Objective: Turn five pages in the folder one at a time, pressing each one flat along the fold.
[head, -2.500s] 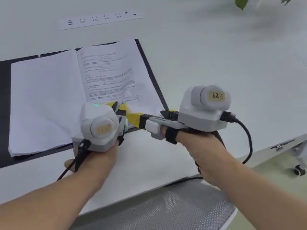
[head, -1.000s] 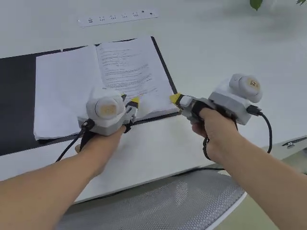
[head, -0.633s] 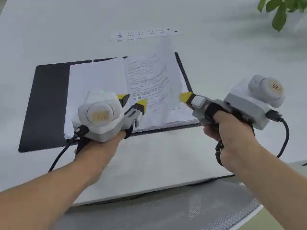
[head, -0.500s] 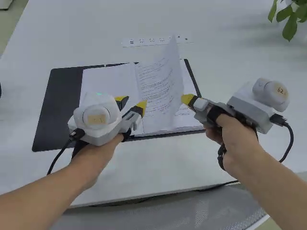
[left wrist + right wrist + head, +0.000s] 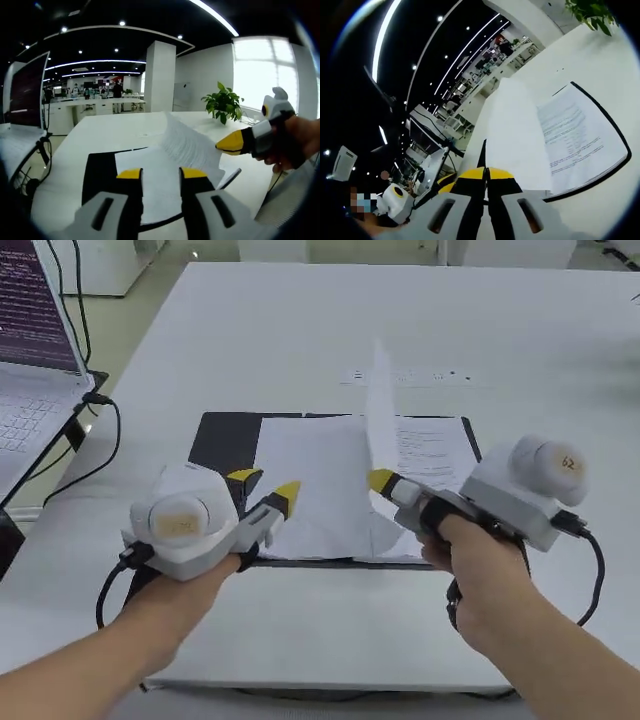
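- Folder [image 5: 222, 435]: black, laid open and flat on the white table [image 5: 320, 640]. Blank sheets are seen on its left half and a printed sheet on its right half.
- Page [image 5: 380, 405]: a single sheet, stood upright over the fold. Its near lower edge is caught at the tip of the right gripper.
- Right gripper [image 5: 380, 480]: jaws are pressed together on the page's edge, as seen in the right gripper view [image 5: 485, 174]. It is placed at the near side of the folder, just right of the fold.
- Left gripper [image 5: 265, 484]: jaws are parted with nothing between them, as seen in the left gripper view [image 5: 161, 173]. It is held over the folder's near left part, apart from the page.
- Laptop [image 5: 25, 390]: set at the far left of the table.
- Power strip [image 5: 415, 375]: laid just beyond the folder's far edge.
- Plant [image 5: 223, 102]: stood far right.
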{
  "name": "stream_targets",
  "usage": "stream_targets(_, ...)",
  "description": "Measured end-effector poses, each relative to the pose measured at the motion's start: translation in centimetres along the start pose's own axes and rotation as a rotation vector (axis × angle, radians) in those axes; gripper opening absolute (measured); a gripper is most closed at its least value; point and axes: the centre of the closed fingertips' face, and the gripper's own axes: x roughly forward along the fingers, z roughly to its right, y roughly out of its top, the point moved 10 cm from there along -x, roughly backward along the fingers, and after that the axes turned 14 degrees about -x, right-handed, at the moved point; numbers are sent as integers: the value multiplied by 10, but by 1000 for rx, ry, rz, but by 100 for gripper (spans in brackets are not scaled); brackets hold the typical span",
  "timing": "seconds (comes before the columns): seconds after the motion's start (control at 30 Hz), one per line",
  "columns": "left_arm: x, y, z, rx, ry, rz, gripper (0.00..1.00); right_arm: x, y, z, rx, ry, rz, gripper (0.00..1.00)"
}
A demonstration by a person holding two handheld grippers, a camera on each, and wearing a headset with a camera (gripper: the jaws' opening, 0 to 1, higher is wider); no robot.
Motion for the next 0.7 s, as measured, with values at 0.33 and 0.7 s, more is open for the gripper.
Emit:
stream_targets(0.33, -25, 3, -27, -3, 54, 5, 26, 46, -25, -31, -46, 17, -96, 0)
stream_targets(0.7, -33, -3, -42, -19, 90, -17, 26, 99, -60, -32, -87, 8, -211, 0)
